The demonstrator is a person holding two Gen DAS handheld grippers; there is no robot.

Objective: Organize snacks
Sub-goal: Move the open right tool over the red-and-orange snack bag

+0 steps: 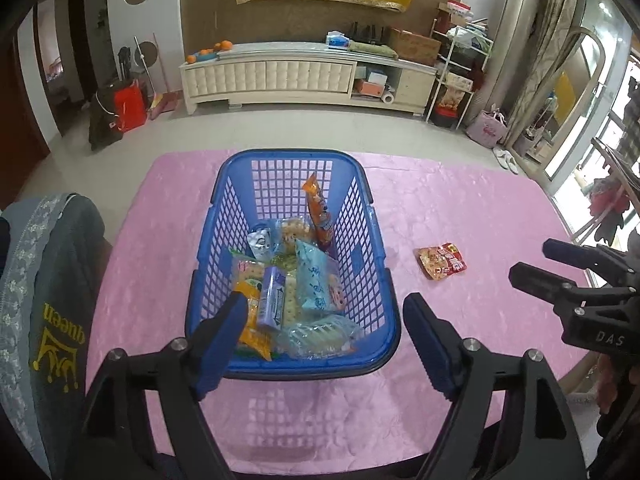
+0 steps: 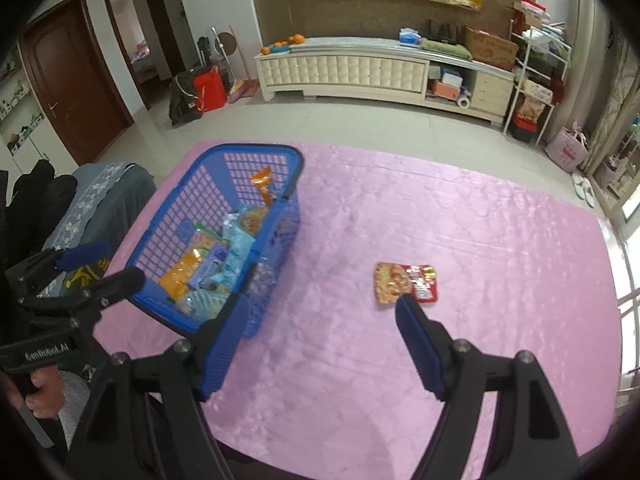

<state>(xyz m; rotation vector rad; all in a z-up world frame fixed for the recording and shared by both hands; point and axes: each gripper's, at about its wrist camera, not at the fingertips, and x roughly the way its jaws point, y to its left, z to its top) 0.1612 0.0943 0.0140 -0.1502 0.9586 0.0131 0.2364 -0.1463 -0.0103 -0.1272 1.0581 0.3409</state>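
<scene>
One red snack packet (image 2: pixel 406 283) is left lying flat on the pink table (image 2: pixel 480 240), well apart from the blue basket (image 1: pixel 294 160), in which the other snacks are already heaped; it is judged the last item to be gathered. The right tool (image 2: pixel 320 310) is held low and level over the table, its jaws spread and empty, one fingertip just beside the packet. The left tool (image 1: pixel 324 312) is poised at the basket's near rim, likewise spread, nothing gripped.
</scene>
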